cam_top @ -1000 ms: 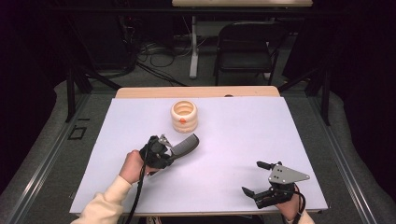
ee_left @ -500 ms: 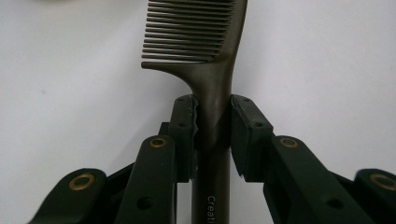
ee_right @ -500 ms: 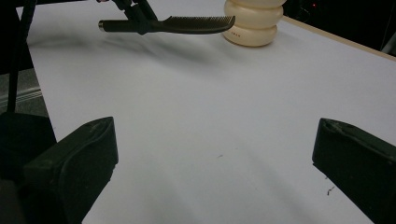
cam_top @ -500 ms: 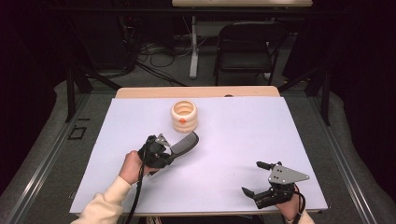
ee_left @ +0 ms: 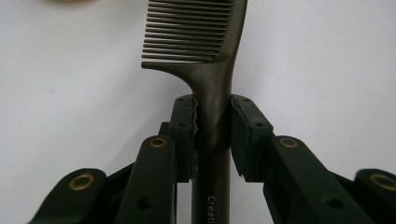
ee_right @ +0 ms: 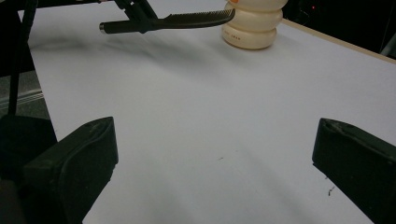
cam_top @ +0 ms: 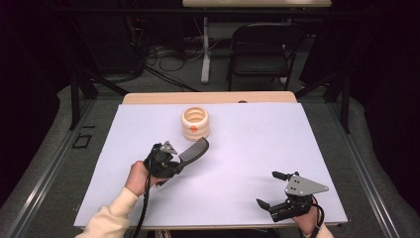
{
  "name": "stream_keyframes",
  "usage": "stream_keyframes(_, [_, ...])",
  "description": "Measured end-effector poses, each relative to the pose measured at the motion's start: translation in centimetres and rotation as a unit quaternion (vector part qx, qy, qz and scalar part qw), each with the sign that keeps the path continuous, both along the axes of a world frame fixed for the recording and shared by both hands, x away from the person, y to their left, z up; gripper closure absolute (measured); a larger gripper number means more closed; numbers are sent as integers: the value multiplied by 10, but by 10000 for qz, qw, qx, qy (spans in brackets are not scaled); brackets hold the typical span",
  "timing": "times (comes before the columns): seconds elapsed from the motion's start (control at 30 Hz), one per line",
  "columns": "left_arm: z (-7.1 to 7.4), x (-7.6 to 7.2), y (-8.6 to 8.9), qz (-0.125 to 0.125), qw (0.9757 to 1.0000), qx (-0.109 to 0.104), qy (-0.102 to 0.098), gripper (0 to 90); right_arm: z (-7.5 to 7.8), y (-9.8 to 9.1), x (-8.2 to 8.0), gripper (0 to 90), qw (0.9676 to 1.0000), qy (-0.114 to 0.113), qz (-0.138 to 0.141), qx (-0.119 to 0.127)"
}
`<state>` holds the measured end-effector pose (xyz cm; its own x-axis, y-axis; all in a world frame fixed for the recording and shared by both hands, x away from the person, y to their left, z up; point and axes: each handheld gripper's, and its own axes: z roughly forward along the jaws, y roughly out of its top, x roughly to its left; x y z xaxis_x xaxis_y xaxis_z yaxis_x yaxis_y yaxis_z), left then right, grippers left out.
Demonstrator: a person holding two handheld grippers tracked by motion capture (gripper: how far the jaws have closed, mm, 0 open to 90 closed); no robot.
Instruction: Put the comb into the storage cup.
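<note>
comb point(ee_left: 205, 56) tip cropped, handle lettering cut short

Dark room, grey floor point(cam_top: 54, 148), black chair point(cam_top: 257, 49) behind.

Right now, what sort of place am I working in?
Probably a lab or recording room, not a home: a table under plain white sheeting, black curtains all round, loose cables on the floor and a folding chair behind.

table point(cam_top: 247, 144): white top | ribbed cream cup point(cam_top: 195, 124) standing near far edge
</note>
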<state>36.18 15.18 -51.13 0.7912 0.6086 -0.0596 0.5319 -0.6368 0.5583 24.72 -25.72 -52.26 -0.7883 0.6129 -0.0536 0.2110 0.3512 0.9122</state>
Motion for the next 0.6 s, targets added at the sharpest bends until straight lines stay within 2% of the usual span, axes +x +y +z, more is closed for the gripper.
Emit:
stream_keyframes(0.27, [2,-2,3,3,9999,-149,-82,721,0,0,0,0,10000,-2,-5,22])
stream_keyframes(0.6, [5,-3,5,44,9996,-213,-180,721,-1,0,1,0,10000,17,-11,14])
